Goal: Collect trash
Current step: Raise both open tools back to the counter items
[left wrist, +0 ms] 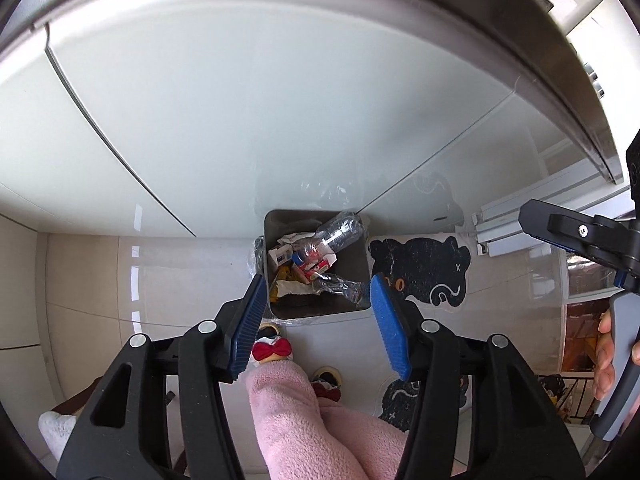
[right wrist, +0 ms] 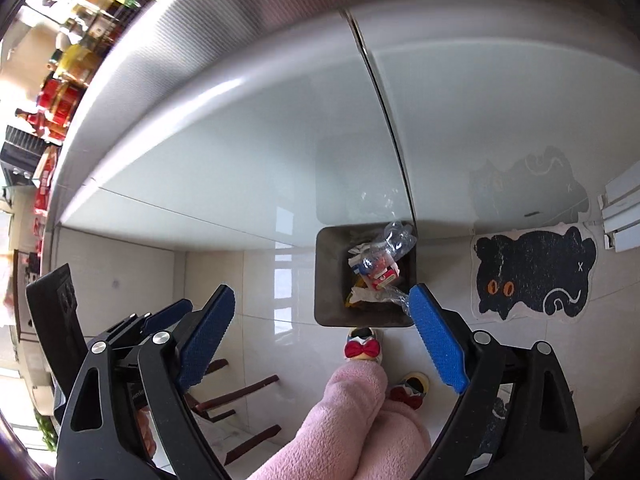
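Observation:
A square grey trash bin (left wrist: 276,304) stands on the floor against white cabinet doors. It holds clear plastic bottles (left wrist: 340,232), a red and white carton (left wrist: 316,266) and crumpled paper. My left gripper (left wrist: 318,326) is open and empty, high above the bin's near rim. My right gripper (right wrist: 320,338) is open and empty too, above the floor just in front of the bin (right wrist: 326,280). The right gripper also shows at the right edge of the left wrist view (left wrist: 568,236).
A black cat-shaped mat (right wrist: 532,276) lies on the tiled floor right of the bin. The person's pink trouser leg (right wrist: 352,420) and slippers with red bows (right wrist: 362,348) are below me. A wooden chair (right wrist: 240,404) stands at the left. Shelves with jars (right wrist: 68,64) are far left.

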